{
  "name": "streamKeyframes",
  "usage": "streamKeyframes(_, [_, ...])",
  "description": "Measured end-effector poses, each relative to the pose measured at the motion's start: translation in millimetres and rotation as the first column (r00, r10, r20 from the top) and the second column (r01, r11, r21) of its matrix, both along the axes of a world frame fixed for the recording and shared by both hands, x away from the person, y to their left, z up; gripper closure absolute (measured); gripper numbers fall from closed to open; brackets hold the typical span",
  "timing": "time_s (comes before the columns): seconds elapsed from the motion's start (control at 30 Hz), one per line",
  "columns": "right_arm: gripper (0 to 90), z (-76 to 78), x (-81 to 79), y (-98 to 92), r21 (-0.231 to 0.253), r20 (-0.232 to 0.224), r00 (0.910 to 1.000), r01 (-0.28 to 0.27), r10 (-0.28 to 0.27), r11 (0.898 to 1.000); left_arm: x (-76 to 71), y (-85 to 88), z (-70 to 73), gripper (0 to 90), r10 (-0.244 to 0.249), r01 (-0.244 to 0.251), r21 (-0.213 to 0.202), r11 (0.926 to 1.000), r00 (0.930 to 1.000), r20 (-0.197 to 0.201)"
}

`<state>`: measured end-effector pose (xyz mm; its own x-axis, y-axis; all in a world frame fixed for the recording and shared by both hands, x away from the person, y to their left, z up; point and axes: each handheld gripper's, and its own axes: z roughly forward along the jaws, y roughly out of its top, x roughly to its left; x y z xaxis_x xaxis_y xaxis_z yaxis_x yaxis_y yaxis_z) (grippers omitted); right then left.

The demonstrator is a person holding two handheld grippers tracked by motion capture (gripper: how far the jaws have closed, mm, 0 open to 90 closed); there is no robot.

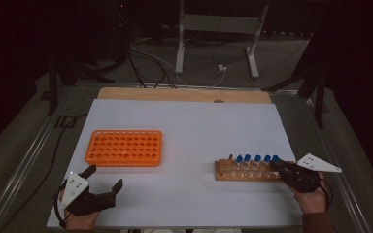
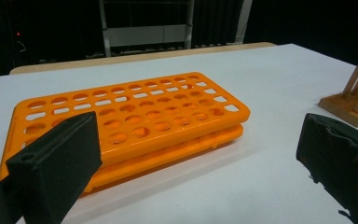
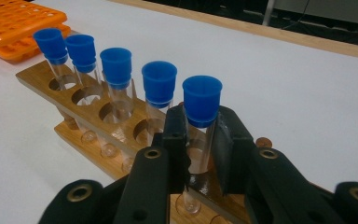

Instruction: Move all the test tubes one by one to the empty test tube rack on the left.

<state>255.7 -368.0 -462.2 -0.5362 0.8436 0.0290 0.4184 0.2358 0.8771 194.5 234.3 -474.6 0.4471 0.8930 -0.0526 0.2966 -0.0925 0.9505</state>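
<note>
Tubes: all five still in wooden rack (image 3: pixel 98 135); nearest blue-capped tube (image 3: pixel 201 119) clenched in right gripper (image 3: pixel 200 140) jaws, unlifted; left gripper (image 2: pixel 191 154) released; orange rack (image 2: pixel 126 116) unfilled.

Orange rack (image 2: pixel 135 116) between parted tongs (image 2: pixel 200 158)

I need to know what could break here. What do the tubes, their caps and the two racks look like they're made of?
Tubes: clear and shiny, glass or hard plastic, can't tell which. Caps: matte blue, likely plastic or rubber. Tube rack: wood, brown with visible grain. Orange rack: glossy moulded plastic.
</note>
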Motion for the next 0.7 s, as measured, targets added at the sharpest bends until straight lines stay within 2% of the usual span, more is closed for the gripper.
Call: streamKeyframes(0.7, [76.2,26.6,-8.0,-6.9,0.070,0.071,0.9973,0.013,-0.018,0.997,0.5,-0.3,-0.5,0.9,-0.001,0.001,0.002,1.0000,1.0000,-0.006])
